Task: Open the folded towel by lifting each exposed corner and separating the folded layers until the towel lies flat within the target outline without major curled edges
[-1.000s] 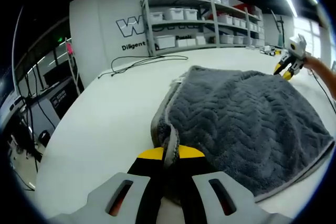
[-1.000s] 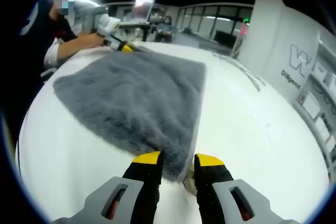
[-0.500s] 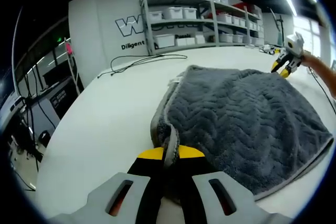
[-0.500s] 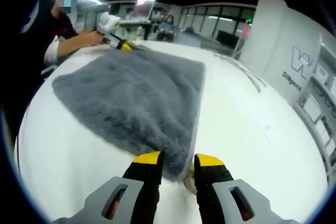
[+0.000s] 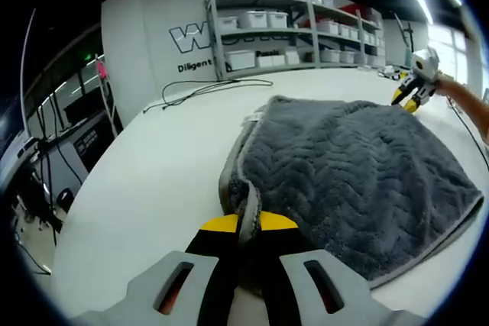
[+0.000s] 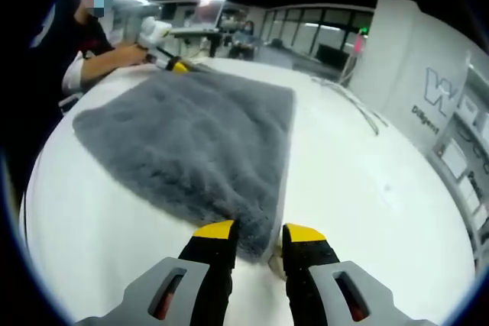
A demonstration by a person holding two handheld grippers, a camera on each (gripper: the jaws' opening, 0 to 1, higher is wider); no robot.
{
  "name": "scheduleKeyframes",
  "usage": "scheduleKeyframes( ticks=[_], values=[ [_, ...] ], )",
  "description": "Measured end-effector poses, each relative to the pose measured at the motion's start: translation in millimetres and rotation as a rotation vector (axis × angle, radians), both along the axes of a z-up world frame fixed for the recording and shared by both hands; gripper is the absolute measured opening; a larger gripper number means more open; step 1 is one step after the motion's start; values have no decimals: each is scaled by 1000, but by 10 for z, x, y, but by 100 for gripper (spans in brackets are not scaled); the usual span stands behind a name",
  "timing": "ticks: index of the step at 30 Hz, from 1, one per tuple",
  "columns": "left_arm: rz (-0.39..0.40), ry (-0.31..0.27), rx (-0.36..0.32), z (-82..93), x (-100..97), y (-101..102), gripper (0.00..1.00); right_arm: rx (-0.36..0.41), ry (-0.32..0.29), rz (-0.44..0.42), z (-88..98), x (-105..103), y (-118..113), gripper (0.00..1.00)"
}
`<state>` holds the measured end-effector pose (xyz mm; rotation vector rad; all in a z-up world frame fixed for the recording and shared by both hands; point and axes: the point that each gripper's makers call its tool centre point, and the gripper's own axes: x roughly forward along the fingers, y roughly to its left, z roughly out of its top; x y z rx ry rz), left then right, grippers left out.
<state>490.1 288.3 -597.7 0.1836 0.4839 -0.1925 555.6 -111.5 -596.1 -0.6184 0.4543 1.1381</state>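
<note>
Your left gripper point(image 5: 241, 224) has its yellow-tipped jaws nearly closed, pinching the near corner of the grey towel point(image 5: 344, 181), where the bound edge bunches up and rises between the tips. The towel spreads away from that corner across the white table point(image 5: 153, 181), its herringbone pile facing up, and along its left side a second layer shows beneath the top one, so it is still folded there. At the towel's far corner, toward the table's far right edge, you can see your right gripper point(image 5: 412, 97) with your hand behind it. In the right gripper view, your right gripper point(image 6: 257, 233) has its jaws a little apart, with the towel's point(image 6: 191, 143) near corner lying between and just ahead of the tips; whether the pads actually grip the cloth you cannot tell from here. At the opposite corner, your left gripper point(image 6: 164, 55) sits low against the towel near the table's point(image 6: 367, 204) far edge, a hand and sleeve behind it. A thin black cable point(image 5: 202, 91) lies on the table well apart from the towel, toward the shelving point(image 5: 290, 24) with white bins by the wall.
</note>
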Motion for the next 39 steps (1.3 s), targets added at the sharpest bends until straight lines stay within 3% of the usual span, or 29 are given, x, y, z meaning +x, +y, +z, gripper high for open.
scheduleKeyframes(
  ticks=[39],
  values=[
    [21, -5, -9, 4, -135, -47, 6, 6, -1, 5, -1, 126, -32, 21]
  ],
)
